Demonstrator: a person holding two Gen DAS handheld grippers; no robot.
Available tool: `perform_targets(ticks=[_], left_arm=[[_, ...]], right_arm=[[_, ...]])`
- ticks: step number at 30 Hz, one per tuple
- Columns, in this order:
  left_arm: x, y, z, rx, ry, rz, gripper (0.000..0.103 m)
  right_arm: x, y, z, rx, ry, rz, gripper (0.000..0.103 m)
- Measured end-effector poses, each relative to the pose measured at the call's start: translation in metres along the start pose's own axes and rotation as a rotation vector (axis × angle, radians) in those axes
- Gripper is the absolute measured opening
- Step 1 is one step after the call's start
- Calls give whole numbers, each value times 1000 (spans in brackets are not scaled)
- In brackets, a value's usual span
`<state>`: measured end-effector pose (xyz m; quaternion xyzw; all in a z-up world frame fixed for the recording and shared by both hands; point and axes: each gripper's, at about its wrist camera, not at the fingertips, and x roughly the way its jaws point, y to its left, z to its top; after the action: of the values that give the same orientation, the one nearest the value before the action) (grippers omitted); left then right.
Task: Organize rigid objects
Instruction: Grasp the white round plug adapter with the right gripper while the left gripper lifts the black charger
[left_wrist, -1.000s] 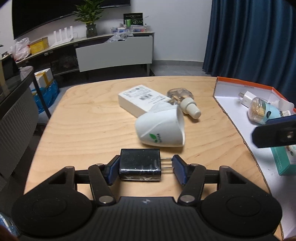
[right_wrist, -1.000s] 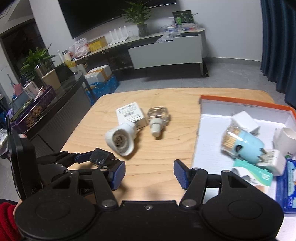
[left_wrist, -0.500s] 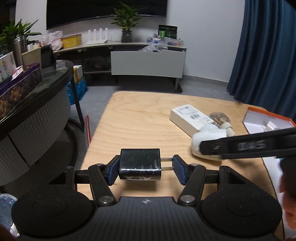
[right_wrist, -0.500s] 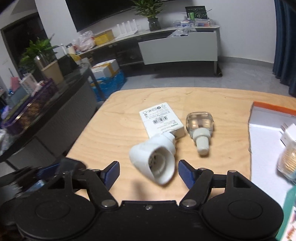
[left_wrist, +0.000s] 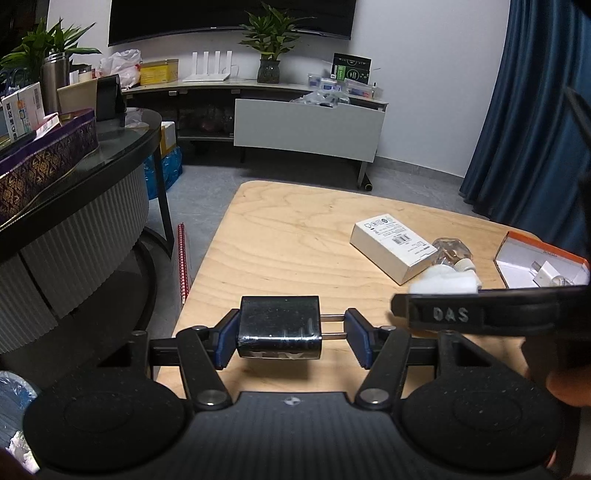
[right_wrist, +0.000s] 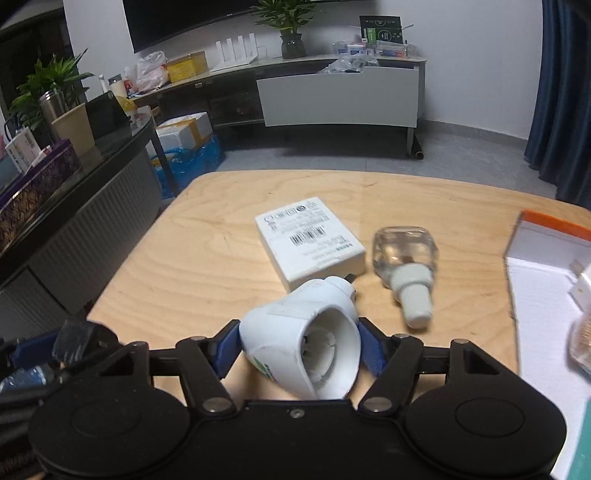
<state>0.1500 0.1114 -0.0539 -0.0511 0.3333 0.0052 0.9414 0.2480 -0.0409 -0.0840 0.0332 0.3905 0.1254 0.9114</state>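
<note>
My left gripper is shut on a black wall charger, whose prongs point at the right pad; it hangs above the near left corner of the wooden table. In the right wrist view my right gripper is low over the table and its jaws are closing. A white plug-in device lies on its side between them, with both blue pads against it. Its open end faces the camera. The right gripper's dark body crosses the left wrist view and hides most of the device.
A white labelled box and a clear glass bottle with a white cap lie just beyond the device. An orange-rimmed white tray holding small items sits at the right. A dark round side table stands left of the wooden one.
My right gripper moved left and down to the white device, which now sits between its pads. The left gripper, still holding the charger, swung left away from the tray.
</note>
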Motion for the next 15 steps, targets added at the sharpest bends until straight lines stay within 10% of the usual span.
perform_targets(ticks=[15], left_arm=[[-41, -24, -3, 18, 5, -14, 61]], right_arm=[[-97, -17, -20, 12, -68, 15, 79]])
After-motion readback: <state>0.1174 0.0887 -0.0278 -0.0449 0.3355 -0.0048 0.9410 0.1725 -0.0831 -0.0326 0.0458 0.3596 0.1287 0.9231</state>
